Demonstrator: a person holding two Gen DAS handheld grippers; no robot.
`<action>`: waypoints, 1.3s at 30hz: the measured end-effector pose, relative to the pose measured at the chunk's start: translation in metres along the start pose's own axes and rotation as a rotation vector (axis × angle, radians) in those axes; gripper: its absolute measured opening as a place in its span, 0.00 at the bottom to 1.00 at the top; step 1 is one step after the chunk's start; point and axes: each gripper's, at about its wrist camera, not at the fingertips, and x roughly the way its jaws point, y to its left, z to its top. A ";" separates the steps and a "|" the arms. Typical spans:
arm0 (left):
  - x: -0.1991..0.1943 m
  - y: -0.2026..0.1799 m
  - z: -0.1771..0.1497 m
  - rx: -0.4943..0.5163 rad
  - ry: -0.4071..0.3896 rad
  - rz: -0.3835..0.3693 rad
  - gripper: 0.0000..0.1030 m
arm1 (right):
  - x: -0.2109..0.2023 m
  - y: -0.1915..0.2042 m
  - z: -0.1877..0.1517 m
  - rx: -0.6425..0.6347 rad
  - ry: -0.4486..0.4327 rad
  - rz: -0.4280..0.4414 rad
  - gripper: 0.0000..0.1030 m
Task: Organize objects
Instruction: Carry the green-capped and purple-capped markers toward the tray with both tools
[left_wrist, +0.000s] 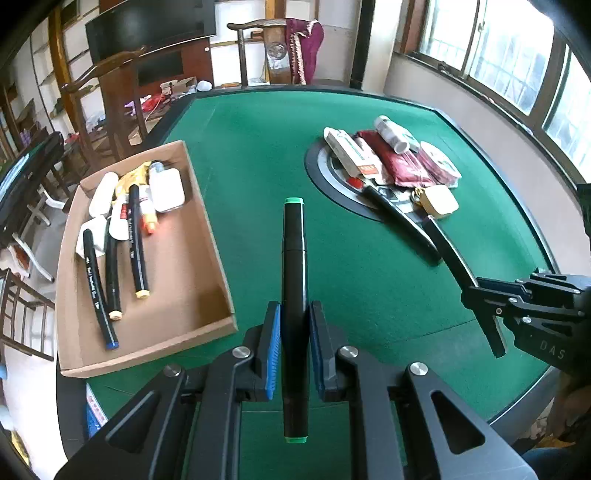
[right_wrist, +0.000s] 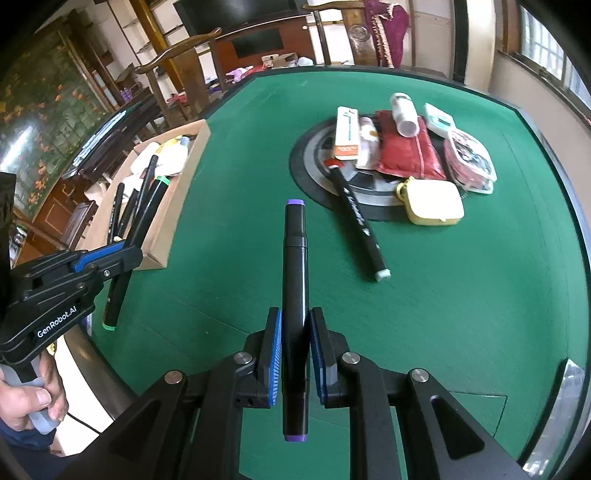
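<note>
Nearest us, our left gripper (left_wrist: 294, 349) is clamped on a black marker with green caps (left_wrist: 294, 295), the blue pads pressing its barrel near the middle so it points toward twelve o'clock. Our right gripper (right_wrist: 295, 354) is closed the same way on a black marker with purple caps (right_wrist: 294, 295). Both hang above the green felt table (left_wrist: 258, 155), clear of it.

The step in hand, as we judge it, is carrying both markers to the cardboard tray (left_wrist: 192, 291) at about ten o'clock in the left wrist view, where three black markers (left_wrist: 136, 240) already lie side by side. To do it well we should bring each marker in over the near wall, turn it parallel with those three, lower it close to the floor of the tray and only then let go — one hand at a time, so the grippers do not crowd each other.

Farther off, at about two o'clock, the unsorted heap sits on a round dark inset: one more black marker (right_wrist: 356, 218), a yellow case (right_wrist: 434, 205), a red pouch (right_wrist: 406, 151), a white bottle (right_wrist: 404, 112).

The tray's far end is a jumble of white and yellow items we cannot identify, and what lies beneath the pouch is hidden.
</note>
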 end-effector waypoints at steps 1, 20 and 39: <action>-0.002 0.004 0.001 -0.007 -0.006 -0.001 0.14 | 0.000 0.002 0.002 0.002 0.003 0.005 0.16; -0.037 0.128 0.019 -0.242 -0.077 -0.070 0.14 | 0.002 0.090 0.059 -0.078 -0.039 0.093 0.16; 0.004 0.207 0.023 -0.338 0.008 -0.085 0.14 | 0.102 0.183 0.110 -0.129 0.052 0.177 0.16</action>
